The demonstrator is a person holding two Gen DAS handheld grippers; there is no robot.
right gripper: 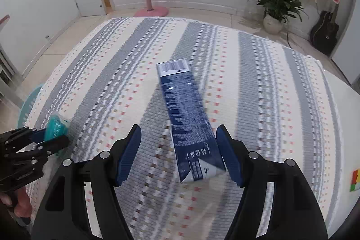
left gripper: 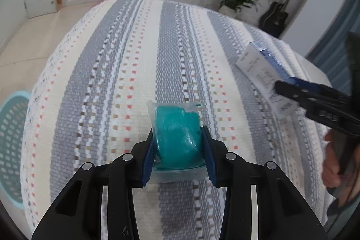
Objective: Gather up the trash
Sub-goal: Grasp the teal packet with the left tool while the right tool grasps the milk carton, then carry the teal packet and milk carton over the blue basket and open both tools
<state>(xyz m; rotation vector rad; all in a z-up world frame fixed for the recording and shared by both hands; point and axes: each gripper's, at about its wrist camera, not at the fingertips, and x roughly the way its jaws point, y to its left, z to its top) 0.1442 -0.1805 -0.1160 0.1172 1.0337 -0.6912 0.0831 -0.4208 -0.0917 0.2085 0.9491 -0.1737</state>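
Left gripper (left gripper: 177,147) clamped on teal packet (left gripper: 177,138); right gripper (right gripper: 178,150) agape around blue carton (right gripper: 189,114). Only right view: colourful cube (right gripper: 355,180).

The blue carton (right gripper: 191,118) carries a barcode and blurred, unreadable print.

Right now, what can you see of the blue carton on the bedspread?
The blue carton is a long, dark blue box printed with white text, a barcode on its far end and a white folded flap at the near end. It looks like coated card. It lies flat on the striped bedspread, its near end between the right gripper's open fingers, close against the right-hand one.
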